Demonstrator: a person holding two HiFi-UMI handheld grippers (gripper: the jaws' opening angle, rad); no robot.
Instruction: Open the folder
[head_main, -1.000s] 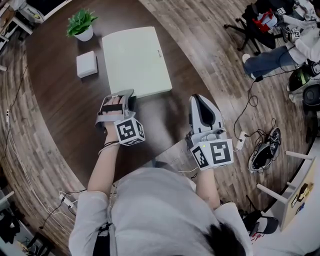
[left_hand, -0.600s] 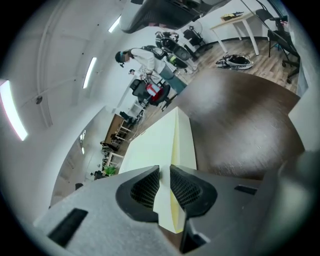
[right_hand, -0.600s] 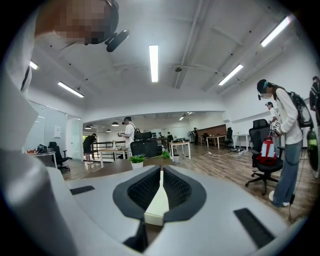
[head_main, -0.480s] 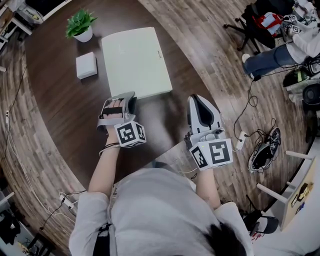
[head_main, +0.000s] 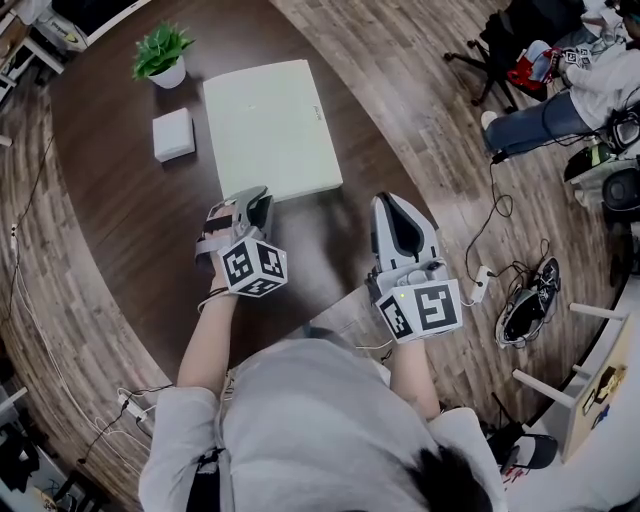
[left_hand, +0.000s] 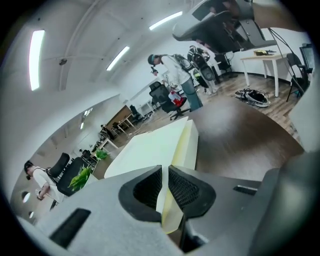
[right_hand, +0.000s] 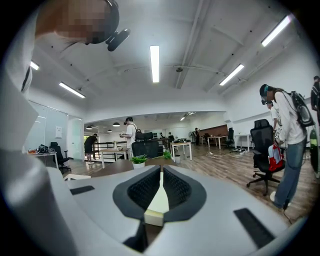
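Overhead, shows left gripper (head_main: 254, 202) at six-o'clock corner of folder (head_main: 270, 120), right gripper (head_main: 396, 203) off at four; from gripper views, reads both clenched.

Left gripper (left_hand: 164, 170): jaws stand close together, with only a thin slit between the ribbed black pads. A pale cream folder (left_hand: 150, 147) lies flat and closed on a dark brown table (left_hand: 240, 135). Its near corner shows in the slit and below the pads; whether the pads pinch it cannot be told. A green plant (left_hand: 80, 177) stands off the folder's left side. Background: a person (left_hand: 175, 75) stands beside black office chairs (left_hand: 162, 95), a white table (left_hand: 262, 57) is at far right, and strip lights (left_hand: 36, 57) run along the ceiling.
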